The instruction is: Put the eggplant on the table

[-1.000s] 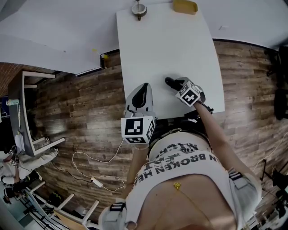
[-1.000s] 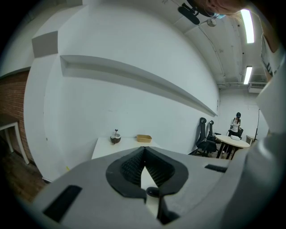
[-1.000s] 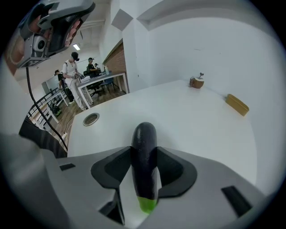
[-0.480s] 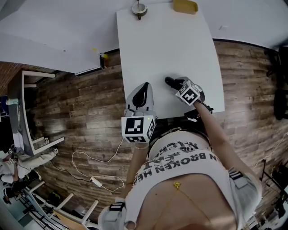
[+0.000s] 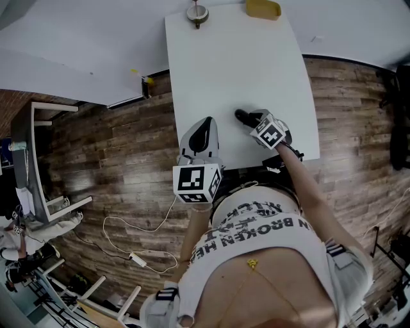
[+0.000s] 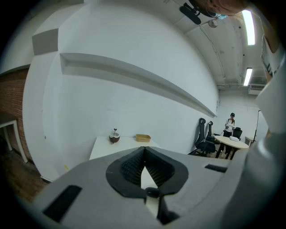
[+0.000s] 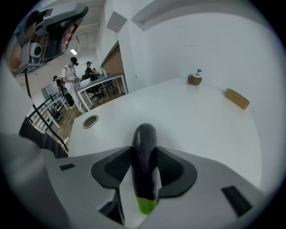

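Note:
A dark purple eggplant [image 7: 144,156] with a green stem end sits lengthwise between the pads of my right gripper [image 7: 144,147], which is shut on it. In the head view the eggplant [image 5: 241,117] pokes out of the right gripper [image 5: 248,120] just above the near part of the white table [image 5: 237,64], pointing down at it. My left gripper [image 5: 204,123] hovers over the table's near left edge. In the left gripper view its jaws [image 6: 144,150] meet at the tips with nothing between them.
A yellow tray [image 5: 263,9] and a small brown object on a stand [image 5: 198,13] sit at the table's far end. A round hole [image 7: 90,121] is set into the tabletop. A white cable [image 5: 138,256] lies on the wooden floor at left. People stand at desks [image 7: 71,76] in the background.

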A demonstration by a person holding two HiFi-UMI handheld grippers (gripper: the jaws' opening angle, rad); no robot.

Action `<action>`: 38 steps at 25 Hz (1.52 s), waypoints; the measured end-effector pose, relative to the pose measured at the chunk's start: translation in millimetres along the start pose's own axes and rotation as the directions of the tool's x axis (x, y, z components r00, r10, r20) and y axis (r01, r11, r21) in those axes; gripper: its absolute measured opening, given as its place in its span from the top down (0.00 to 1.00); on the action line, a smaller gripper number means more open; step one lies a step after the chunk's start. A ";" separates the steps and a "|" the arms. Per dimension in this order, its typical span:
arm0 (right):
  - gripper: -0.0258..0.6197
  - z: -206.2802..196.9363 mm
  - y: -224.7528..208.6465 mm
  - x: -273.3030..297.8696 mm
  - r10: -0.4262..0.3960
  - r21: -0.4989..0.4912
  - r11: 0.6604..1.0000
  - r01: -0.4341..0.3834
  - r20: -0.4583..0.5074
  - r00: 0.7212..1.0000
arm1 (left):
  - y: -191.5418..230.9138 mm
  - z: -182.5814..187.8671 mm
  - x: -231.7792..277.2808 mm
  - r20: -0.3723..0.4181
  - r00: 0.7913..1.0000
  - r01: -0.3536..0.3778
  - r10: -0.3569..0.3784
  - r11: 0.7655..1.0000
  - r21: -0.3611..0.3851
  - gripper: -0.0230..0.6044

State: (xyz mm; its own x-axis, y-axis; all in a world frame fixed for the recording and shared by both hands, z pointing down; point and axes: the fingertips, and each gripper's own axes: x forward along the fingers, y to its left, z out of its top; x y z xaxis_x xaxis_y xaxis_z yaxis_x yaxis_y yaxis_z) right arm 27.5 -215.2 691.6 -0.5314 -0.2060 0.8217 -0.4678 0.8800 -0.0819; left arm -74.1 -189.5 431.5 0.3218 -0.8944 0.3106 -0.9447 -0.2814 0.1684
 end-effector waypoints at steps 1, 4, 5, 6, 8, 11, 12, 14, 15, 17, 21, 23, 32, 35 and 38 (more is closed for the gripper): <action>0.68 -0.4 -0.3 -0.2 0.001 -0.002 1.000 -0.001 -0.004 1.000 | 0.4 0.1 0.2 -0.001 1.000 -0.001 0.001 1.000 0.000 0.97; 0.68 0.4 -0.4 -2.0 0.004 -0.012 1.000 -0.004 -0.009 1.000 | 1.1 0.5 0.6 -0.003 1.000 -0.001 0.001 1.000 -0.001 0.97; 0.68 0.6 -0.3 -2.3 0.005 -0.011 1.000 -0.005 -0.009 1.000 | 0.9 0.4 0.6 -0.003 1.000 0.000 0.000 1.000 -0.001 0.97; 0.68 0.3 -0.3 -2.4 0.006 -0.007 1.000 -0.006 -0.007 1.000 | 0.5 0.3 0.7 -0.003 1.000 0.001 -0.001 1.000 -0.001 0.97; 0.68 -0.6 -1.1 -1.8 0.008 0.001 1.000 -0.008 -0.002 1.000 | -0.4 0.1 1.4 -0.003 1.000 0.003 -0.003 1.000 -0.001 0.97; 0.66 -0.4 -2.7 -1.2 0.013 0.003 1.000 -0.013 0.005 1.000 | -0.7 0.5 2.6 -0.004 1.000 0.002 -0.002 1.000 0.000 0.97; 0.66 0.5 -2.7 -1.8 0.015 0.007 1.000 -0.015 0.008 1.000 | -0.6 0.6 2.8 -0.004 1.000 0.002 -0.002 1.000 0.000 0.97; 0.65 2.1 -2.5 -3.1 0.017 0.015 1.000 -0.017 0.015 1.000 | -0.4 0.2 2.5 -0.004 1.000 0.000 0.000 1.000 0.000 0.97; 0.64 2.5 -2.6 -3.4 0.017 0.017 1.000 -0.017 0.017 1.000 | -0.2 -0.1 2.1 -0.004 1.000 0.000 0.000 1.000 0.000 0.97; 0.63 3.9 -2.9 -3.9 0.015 0.020 1.000 -0.016 0.022 1.000 | 0.3 -0.6 1.4 -0.004 1.000 -0.001 0.001 1.000 0.000 0.97; 0.62 6.0 -3.9 -4.1 0.011 0.019 1.000 -0.012 0.029 1.000 | -0.5 -1.1 1.2 -0.004 1.000 0.002 -0.002 1.000 0.001 0.97; 0.62 6.0 -3.5 -5.4 0.010 0.016 1.000 -0.010 0.031 0.999 | -2.0 -1.4 0.2 -0.004 1.000 0.004 -0.004 1.000 0.001 0.97; 0.61 9.4 0.4 -9.6 0.013 0.012 1.000 -0.014 0.041 0.999 | -3.5 -2.1 -1.8 -0.001 1.000 0.011 -0.011 1.000 -0.004 0.97; 0.61 10.1 0.3 -12.1 0.016 0.014 1.000 -0.016 0.045 0.999 | -5.2 -2.0 -1.6 -0.001 1.000 0.012 -0.012 1.000 -0.002 0.97; 0.61 14.4 1.3 -16.6 0.019 0.014 1.000 -0.020 0.054 0.998 | -5.6 -1.6 -1.2 -0.001 1.000 0.015 -0.015 1.000 -0.003 0.97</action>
State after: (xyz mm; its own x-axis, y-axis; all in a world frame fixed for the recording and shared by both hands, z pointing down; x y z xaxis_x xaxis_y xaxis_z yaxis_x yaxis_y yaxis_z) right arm 25.6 -216.8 669.7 -0.5774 -0.2118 0.7885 -0.4672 0.8777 -0.1064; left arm -69.1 -186.3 431.7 0.3363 -0.8895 0.3093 -0.9395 -0.2941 0.1757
